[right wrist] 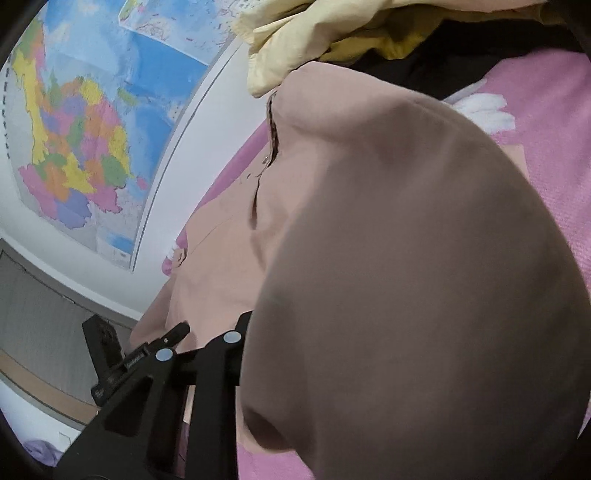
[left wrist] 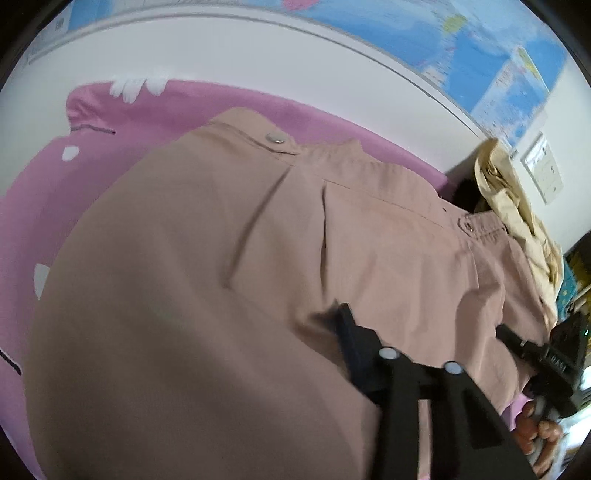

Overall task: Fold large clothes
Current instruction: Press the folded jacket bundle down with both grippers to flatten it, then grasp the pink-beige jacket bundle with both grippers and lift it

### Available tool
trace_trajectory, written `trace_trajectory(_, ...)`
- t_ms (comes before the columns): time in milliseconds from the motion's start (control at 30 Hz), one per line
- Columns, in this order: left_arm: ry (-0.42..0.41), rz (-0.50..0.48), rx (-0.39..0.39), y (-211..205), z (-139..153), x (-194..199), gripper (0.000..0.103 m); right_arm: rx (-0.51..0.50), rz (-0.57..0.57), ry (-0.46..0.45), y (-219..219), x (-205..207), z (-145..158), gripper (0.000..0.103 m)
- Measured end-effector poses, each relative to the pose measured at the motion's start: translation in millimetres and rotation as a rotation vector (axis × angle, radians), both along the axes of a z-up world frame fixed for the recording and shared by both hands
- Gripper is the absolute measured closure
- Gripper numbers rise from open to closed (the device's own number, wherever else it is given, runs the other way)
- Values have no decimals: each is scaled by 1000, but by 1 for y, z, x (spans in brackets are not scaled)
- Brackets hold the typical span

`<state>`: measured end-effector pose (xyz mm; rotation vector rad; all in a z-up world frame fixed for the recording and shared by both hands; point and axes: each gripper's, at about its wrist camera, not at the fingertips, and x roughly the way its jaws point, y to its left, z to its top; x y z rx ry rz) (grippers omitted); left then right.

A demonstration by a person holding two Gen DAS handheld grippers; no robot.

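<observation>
A pink bedsheet with white shapes fills the left of the left wrist view. A coloured wall map hangs upper left in the right wrist view, with a crumpled pale yellow cloth along the top edge.

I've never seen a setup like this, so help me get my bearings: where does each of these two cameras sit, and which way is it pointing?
Left wrist: on the left gripper, looking along its fingers over the pinkish-tan garment toward the wall map; the other gripper and the person's hand show at right.
Right wrist: on the right gripper, facing the same garment; the other gripper shows at left.
Both share the garment, pink bedsheet, map and yellow cloth.
</observation>
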<state>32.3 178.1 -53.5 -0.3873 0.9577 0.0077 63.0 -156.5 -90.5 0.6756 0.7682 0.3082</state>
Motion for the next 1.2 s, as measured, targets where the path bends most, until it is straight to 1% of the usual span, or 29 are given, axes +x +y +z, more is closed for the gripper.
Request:
trace_trajectory(67, -4, -7, -38, 4, 0, 1, 58, -7, 2, -5, 3, 1, 2, 73)
trace_trajectory(133, -9, -30, -58, 1, 1, 2, 41, -4, -5, -5, 4, 4, 3, 72)
trace_trajectory(167, -10, -42, -57, -2, 1, 3, 38, -3, -6, -8, 4, 6, 4, 72)
trace_trajectory(200, -12, -50, -33, -7, 1, 4, 37, -3, -8, -5, 5, 6, 4, 74)
trace_trajectory(233, -10, -50, 11, -13, 2, 5, 45, -4, -8, -8, 6, 8, 4, 76)
trace_trajectory(267, -2, -42, 54, -16, 2, 6, 53, -5, 1, -3, 6, 9, 3, 81)
trace_trajectory(300, 7, -31, 68, -15, 2, 7, 72, 0, 8, -7, 6, 9, 3, 85)
trace_trajectory(333, 10, -23, 55, -11, 3, 7, 84, 14, 20, -25, 6, 7, 7, 86)
trace_trajectory(400, -2, -15, -9, 1, 13, 2, 91, 31, 46, -59, 7, 0, 20, 87)
trace_trajectory(500, -61, -4, -55, 11, 37, -17, 92, 68, 84, -128, 12, -20, 46, 88)
trace_trajectory(567, -115, -26, -87, 17, 54, -38, 91, 70, 126, -169, 16, -37, 58, 88)
trace_trajectory(600, -121, -35, -95, 18, 55, -42, 87, 63, 138, -157, 16, -41, 57, 86)
trace_trajectory(633, -113, -56, -93, 20, 53, -47, 77, 49, 141, -129, 16, -41, 52, 86)
trace_trajectory(667, -90, -60, -72, 19, 47, -46, 73, 23, 138, -98, 15, -40, 46, 85)
trace_trajectory(700, -64, -62, -55, 22, 40, -46, 70, 9, 131, -65, 15, -37, 38, 81)
trace_trajectory(733, -31, -68, -54, 22, 30, -43, 66, 10, 125, -15, 13, -32, 27, 80)
trace_trajectory(767, 8, -74, -60, 22, 18, -39, 62, 16, 117, 6, 13, -30, 21, 76)
trace_trajectory(800, 32, -66, -65, 24, 9, -37, 56, 24, 101, 14, 11, -28, 17, 67)
trace_trajectory(833, 42, -62, -74, 25, 4, -36, 51, 24, 89, 15, 10, -26, 15, 62)
trace_trajectory(867, 10, -73, -89, 26, 4, -37, 45, 28, 75, 15, 10, -24, 13, 52)
trace_trajectory(900, 2, -84, -100, 26, 4, -37, 36, 36, 66, 6, 10, -22, 13, 51)
trace_trajectory(933, 1, -83, -117, 26, 4, -36, 31, 37, 62, 3, 14, -20, 14, 51)
trace_trajectory(1000, -8, -79, -134, 25, 4, -33, 27, 43, 61, -7, 16, -13, 14, 51)
trace_trajectory(1033, -6, -71, -109, 23, 4, -29, 30, 43, 56, -7, 17, -8, 13, 54)
trace_trajectory(1067, -2, -65, -82, 23, 5, -25, 37, 50, 53, -1, 16, -5, 11, 67)
trace_trajectory(1100, 10, -49, -50, 20, 4, -20, 58, 71, 57, 0, 16, -2, 10, 78)
trace_trajectory(1133, 23, -30, -25, 20, 4, -16, 75, 88, 64, -6, 17, 1, 10, 81)
trace_trajectory(1167, 29, -17, -25, 23, 6, -14, 81, 77, 72, -16, 19, 3, 15, 85)
trace_trajectory(1200, 22, -10, -38, 26, 9, -14, 91, 71, 77, -34, 20, 3, 21, 88)
